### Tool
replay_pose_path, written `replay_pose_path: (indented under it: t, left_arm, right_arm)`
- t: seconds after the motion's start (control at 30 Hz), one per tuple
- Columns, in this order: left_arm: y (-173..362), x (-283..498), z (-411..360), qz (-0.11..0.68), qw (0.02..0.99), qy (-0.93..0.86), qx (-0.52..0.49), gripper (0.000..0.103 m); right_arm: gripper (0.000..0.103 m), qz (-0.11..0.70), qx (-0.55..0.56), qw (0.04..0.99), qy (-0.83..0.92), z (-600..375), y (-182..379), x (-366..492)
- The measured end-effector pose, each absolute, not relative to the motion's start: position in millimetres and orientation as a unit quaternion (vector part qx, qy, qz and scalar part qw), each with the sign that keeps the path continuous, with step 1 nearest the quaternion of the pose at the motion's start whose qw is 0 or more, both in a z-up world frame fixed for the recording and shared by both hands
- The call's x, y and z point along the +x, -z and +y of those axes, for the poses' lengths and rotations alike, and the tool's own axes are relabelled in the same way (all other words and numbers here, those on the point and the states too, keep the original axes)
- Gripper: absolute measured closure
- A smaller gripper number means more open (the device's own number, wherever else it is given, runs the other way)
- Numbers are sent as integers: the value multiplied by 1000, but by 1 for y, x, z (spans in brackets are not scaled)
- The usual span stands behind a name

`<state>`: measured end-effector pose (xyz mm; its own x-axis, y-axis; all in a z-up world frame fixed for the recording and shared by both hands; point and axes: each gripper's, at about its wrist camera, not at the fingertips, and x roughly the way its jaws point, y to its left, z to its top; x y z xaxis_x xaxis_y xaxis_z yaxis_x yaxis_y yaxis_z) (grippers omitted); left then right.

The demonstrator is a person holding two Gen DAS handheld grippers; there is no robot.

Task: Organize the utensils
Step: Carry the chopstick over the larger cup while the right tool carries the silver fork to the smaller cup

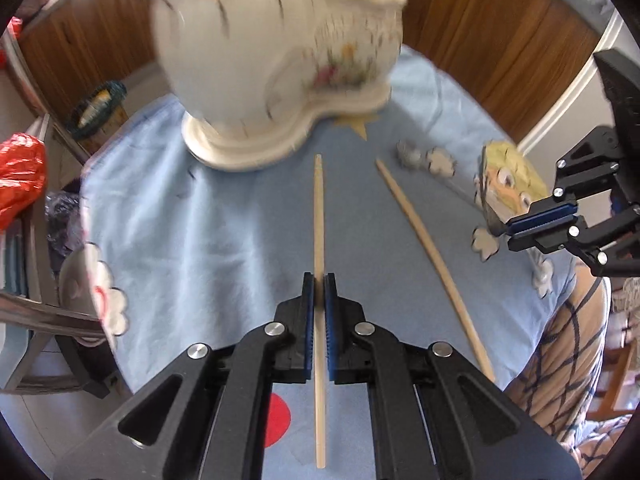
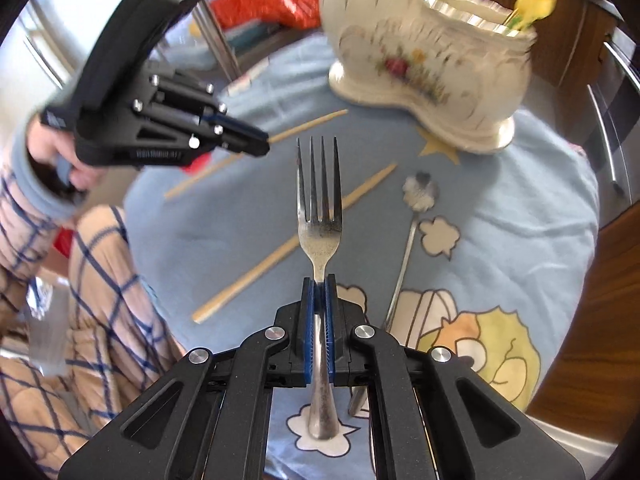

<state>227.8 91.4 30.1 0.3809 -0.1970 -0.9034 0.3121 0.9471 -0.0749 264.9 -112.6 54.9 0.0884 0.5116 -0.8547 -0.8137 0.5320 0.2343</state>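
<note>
Chopstick (image 1: 319, 216) pinched in the left hand-held gripper (image 1: 319, 292) and fork (image 2: 319, 216) clamped in the right hand-held gripper (image 2: 319, 296) hang above the desk (image 1: 224, 240), and either could swivel and strike the ceramic holder (image 1: 280, 60).

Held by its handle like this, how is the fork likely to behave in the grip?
The fork looks like rigid metal, so it probably won't flex. Its smooth, polished handle could slip or pivot between the right gripper's narrow pads. The tined head juts well past the grip, so it may droop.
</note>
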Motion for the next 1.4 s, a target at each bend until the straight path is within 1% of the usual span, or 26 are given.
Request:
replay_pose_path:
  t: [0.13,0.23,0.33,0.57,0.93,1.4]
  left_arm:
    - [-62,214,96,469,870,149,34,99]
    - [-87,196,97,394,906,154,17,99]
    - [-95,185,92,352,925,142,15,98]
    - [-104,182,81,297,949,110,-6,99]
    - [-108,192,74,253,961,109,-20,99]
    - [-144,213,88,186,974,106,-67,99]
  right_arm:
    - [97,455,-122,750,-465,-125,-65,262]
    - [97,420,-110,775,-460,-132,-68,254]
    - [97,393,-91,792,-458,-138,-64,248]
    - [97,354,-59,813,-458,-147,-69,247]
    - [97,309,-7,840,-447,-162,-86,268]
    - [97,223,9,862,-455,-162,-140,295]
